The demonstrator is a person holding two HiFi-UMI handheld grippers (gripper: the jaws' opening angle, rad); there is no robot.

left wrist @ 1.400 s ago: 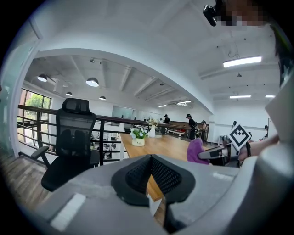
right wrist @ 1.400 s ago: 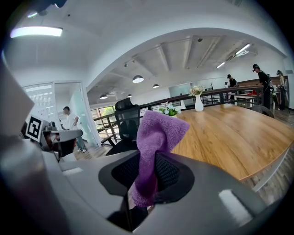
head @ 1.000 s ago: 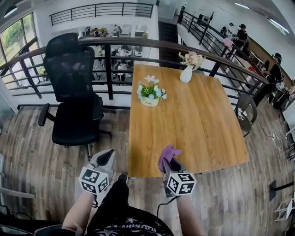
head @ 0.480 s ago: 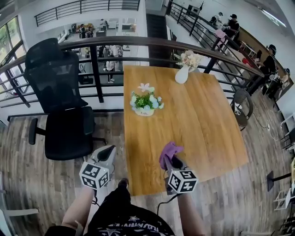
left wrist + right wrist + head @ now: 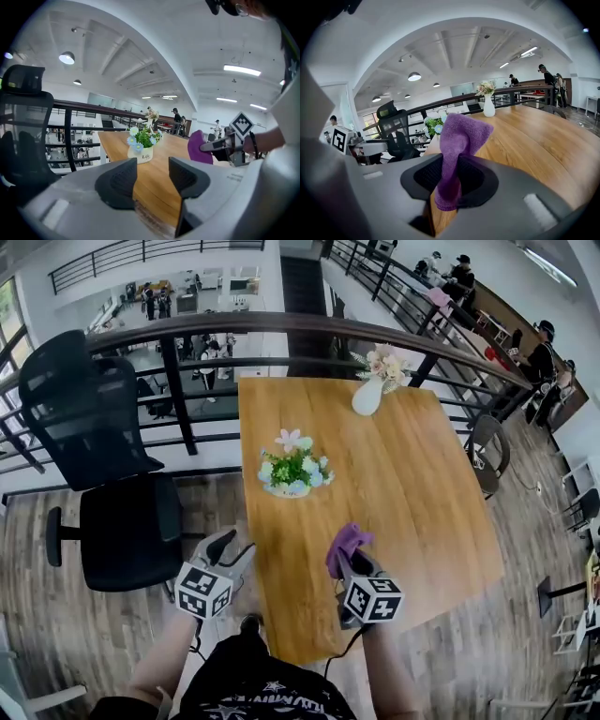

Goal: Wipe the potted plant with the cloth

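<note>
Right tool (image 5: 352, 568) pinches purple cloth (image 5: 345, 545); left tool (image 5: 234, 549) empty, jaws just opened partway. Potted plant (image 5: 289, 470) stands ahead on surface (image 5: 412, 493), left of the cloth, well apart.

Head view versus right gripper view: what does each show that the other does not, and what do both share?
Only the head view shows the person's legs and the marker cube on the right hand-held gripper. Only the right gripper view shows the ceiling lamps and, close up, the jaws shut on the cloth. Both show the cloth, plant, vase, table and chair.
</note>
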